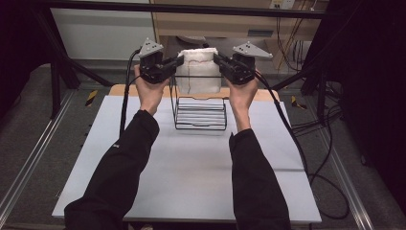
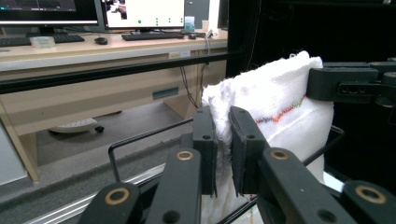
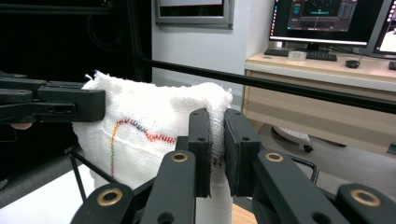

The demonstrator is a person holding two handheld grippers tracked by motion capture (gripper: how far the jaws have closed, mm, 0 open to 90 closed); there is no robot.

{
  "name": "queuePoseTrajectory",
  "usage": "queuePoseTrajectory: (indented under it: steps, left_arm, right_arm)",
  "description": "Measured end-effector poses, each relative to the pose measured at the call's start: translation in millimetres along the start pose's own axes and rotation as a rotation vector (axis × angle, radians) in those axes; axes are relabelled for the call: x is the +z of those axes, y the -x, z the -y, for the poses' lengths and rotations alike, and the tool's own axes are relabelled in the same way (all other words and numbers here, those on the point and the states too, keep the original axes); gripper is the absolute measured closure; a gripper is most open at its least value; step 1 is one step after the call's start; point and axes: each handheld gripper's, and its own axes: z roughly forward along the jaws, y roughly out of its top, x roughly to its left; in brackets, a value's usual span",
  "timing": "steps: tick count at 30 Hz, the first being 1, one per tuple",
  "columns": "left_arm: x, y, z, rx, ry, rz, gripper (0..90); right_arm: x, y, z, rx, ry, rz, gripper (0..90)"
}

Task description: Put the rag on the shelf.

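Observation:
A white towel (image 1: 198, 72) with a coloured stitched line hangs stretched between my two grippers, above the far end of a black wire rack (image 1: 200, 115). My left gripper (image 1: 178, 61) is shut on the towel's left top corner; up close, the cloth (image 2: 261, 98) is pinched between its jaws (image 2: 223, 140). My right gripper (image 1: 216, 58) is shut on the right top corner, the towel (image 3: 149, 121) squeezed between its pads (image 3: 217, 144). In each gripper view the other gripper's jaw (image 2: 345, 84) (image 3: 60, 105) clamps the far corner.
The rack stands on a white tabletop (image 1: 191, 172) with a wooden strip at its far edge. A black frame bar (image 3: 280, 86) crosses behind the towel. Beyond it stands a desk (image 2: 93, 51) with monitors and keyboards. Cables (image 1: 297, 139) trail over the table's right side.

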Motion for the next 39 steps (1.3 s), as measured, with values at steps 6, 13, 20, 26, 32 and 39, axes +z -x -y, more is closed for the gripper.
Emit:
queuePoseTrajectory:
  steps: [6, 13, 20, 26, 32, 39]
  left_arm:
    - [-4.5, 3.4, -1.7, 0.013, 0.009, 0.009, 81.2]
    - [-11.1, 6.3, 3.4, 0.010, 0.001, 0.032, 80.9]
    - [-13.0, 6.6, 8.8, 0.012, -0.013, 0.038, 80.8]
    - [-12.5, 5.2, 12.1, 0.002, -0.024, 0.042, 80.7]
    - [-16.0, 5.4, 15.0, -0.008, -0.040, 0.074, 79.7]
    - [-23.5, 11.1, 21.2, 0.005, -0.066, 0.090, 77.8]
  right_arm:
    - [-7.3, -0.9, -2.0, -0.008, 0.020, -0.011, 81.7]
    - [-16.5, -4.1, 2.7, -0.013, 0.020, -0.027, 81.4]
    - [-21.1, -7.8, 6.0, -0.028, 0.004, -0.036, 81.3]
    - [-19.1, -8.9, 9.2, -0.044, -0.007, -0.032, 81.3]
    - [-24.0, -8.1, 12.3, -0.038, -0.006, -0.050, 81.0]
    - [-34.5, -9.9, 20.0, -0.054, -0.021, -0.084, 81.1]
